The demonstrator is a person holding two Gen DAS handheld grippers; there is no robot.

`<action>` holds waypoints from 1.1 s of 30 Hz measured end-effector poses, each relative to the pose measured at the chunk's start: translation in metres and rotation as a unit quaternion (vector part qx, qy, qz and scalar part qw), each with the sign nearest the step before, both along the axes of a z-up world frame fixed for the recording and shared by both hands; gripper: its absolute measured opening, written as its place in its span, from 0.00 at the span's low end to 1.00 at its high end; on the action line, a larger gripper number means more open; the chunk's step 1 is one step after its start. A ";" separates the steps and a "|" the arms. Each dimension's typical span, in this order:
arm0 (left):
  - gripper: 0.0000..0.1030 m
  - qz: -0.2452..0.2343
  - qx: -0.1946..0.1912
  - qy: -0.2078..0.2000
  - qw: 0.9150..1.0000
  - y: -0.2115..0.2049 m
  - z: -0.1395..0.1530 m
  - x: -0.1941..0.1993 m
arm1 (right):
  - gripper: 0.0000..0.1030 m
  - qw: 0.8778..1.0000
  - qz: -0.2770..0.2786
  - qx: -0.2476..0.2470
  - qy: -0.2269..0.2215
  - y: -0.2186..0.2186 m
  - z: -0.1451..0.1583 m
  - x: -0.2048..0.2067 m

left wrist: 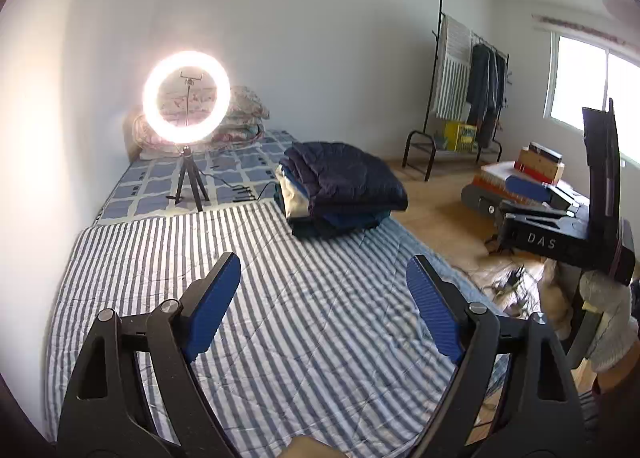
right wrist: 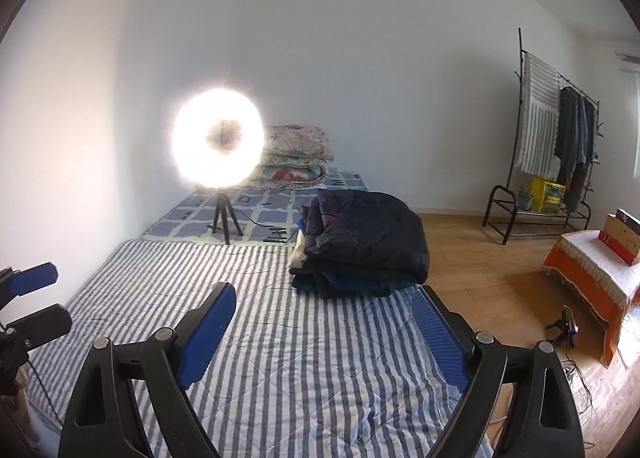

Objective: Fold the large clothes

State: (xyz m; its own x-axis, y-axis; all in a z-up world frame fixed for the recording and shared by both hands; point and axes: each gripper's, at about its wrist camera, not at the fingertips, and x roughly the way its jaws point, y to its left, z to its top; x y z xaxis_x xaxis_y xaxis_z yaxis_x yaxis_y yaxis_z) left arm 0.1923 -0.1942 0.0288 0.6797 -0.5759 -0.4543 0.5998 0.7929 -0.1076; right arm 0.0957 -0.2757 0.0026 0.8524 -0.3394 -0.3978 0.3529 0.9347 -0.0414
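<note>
A pile of folded clothes, a dark navy padded jacket [left wrist: 344, 174] on top, sits at the right edge of the bed on the blue-and-white striped quilt [left wrist: 280, 310]. It also shows in the right wrist view [right wrist: 364, 238], on the same quilt [right wrist: 300, 358]. My left gripper [left wrist: 324, 278] is open and empty above the quilt, short of the pile. My right gripper [right wrist: 324, 310] is open and empty, just in front of the pile. The left gripper shows at the left edge of the right wrist view [right wrist: 34, 298], and the right gripper at the right of the left wrist view [left wrist: 528, 194].
A lit ring light on a small tripod [left wrist: 187, 98] stands on the bed behind the quilt, with folded floral bedding [right wrist: 296, 158] by the wall. A clothes rack [left wrist: 468, 90] stands at the far right. Boxes [left wrist: 540, 166] and cables lie on the wooden floor.
</note>
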 end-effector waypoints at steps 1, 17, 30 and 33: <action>0.85 0.001 0.002 -0.001 1.000 0.000 -0.001 0.001 | 0.91 1.000 -0.003 -0.001 0.000 0.000 -0.003 0.000; 1.00 0.025 0.038 -0.026 0.999 0.004 -0.021 -0.011 | 1.00 1.000 -0.024 -0.001 -0.010 0.004 -0.027 0.001; 1.00 0.029 0.078 -0.027 0.996 -0.010 -0.039 -0.020 | 1.00 0.999 -0.044 0.012 0.000 -0.004 -0.041 0.001; 1.00 0.026 0.082 -0.028 0.996 -0.012 -0.041 -0.022 | 1.00 0.999 -0.045 0.014 0.000 -0.005 -0.041 0.001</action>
State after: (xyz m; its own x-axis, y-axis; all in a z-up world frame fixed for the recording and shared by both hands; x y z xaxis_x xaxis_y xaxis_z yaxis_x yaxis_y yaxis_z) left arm 0.1698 -0.2060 -0.0127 0.7338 -0.4596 -0.5003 0.5583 0.8276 0.0586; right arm 0.0968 -0.2805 -0.0389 0.8190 -0.4028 -0.4086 0.4348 0.9004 -0.0159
